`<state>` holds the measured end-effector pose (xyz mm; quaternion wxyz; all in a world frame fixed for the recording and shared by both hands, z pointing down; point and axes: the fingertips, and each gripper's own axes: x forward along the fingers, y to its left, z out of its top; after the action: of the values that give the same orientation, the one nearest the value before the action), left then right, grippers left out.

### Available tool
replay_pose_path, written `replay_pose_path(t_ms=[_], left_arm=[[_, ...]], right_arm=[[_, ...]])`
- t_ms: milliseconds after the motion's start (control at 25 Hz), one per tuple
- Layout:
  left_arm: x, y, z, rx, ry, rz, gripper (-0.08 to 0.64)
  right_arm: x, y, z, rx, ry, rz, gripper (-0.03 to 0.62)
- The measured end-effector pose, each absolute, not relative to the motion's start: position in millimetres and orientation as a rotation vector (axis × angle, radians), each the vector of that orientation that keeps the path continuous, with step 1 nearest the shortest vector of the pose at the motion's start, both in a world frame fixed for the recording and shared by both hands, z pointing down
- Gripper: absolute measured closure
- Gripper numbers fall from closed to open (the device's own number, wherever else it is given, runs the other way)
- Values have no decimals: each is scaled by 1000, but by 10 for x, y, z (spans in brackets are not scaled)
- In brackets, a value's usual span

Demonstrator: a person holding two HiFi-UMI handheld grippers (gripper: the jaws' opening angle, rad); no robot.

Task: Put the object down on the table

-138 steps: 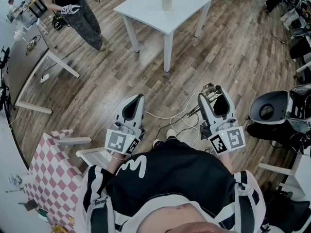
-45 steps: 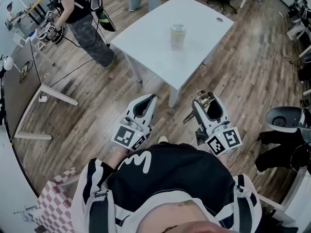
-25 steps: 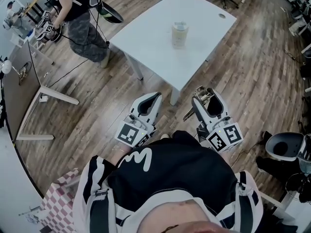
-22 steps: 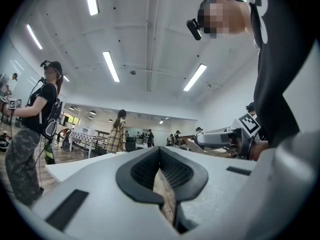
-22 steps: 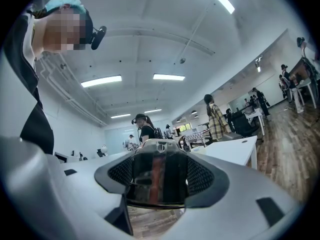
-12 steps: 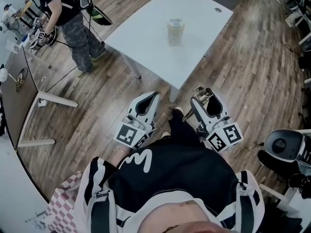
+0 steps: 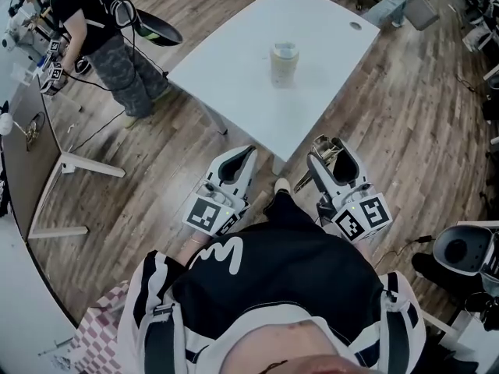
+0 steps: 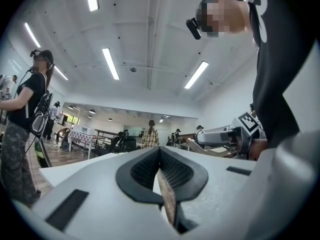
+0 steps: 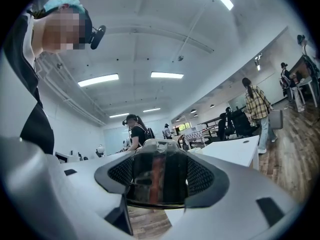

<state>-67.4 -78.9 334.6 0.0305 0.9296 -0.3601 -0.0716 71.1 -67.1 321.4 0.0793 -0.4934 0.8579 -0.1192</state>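
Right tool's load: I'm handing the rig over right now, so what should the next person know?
Left tool: shut, empty, held low in front of the body.
Right tool: shut on a dark glossy object.
White table: just ahead, with its near corner beyond both tools, which are over the floor. A cup stands near its middle.
Done: the object is in the grip, close to the table.
Left: reach over the tabletop, set the object down, open the jaws.

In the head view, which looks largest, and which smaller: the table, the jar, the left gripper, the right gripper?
1. table
2. left gripper and right gripper: they look alike, so not ranked; both are nearest the camera, which enlarges them.
3. jar
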Motion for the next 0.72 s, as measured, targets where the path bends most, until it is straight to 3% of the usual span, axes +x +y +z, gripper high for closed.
replay_pose_path(t_ms=[720], left_arm=[[-94, -2255, 3336, 2874, -1244, -190, 555]], right_arm=[[1286, -2263, 3176, -1332, 2639, -355, 299]])
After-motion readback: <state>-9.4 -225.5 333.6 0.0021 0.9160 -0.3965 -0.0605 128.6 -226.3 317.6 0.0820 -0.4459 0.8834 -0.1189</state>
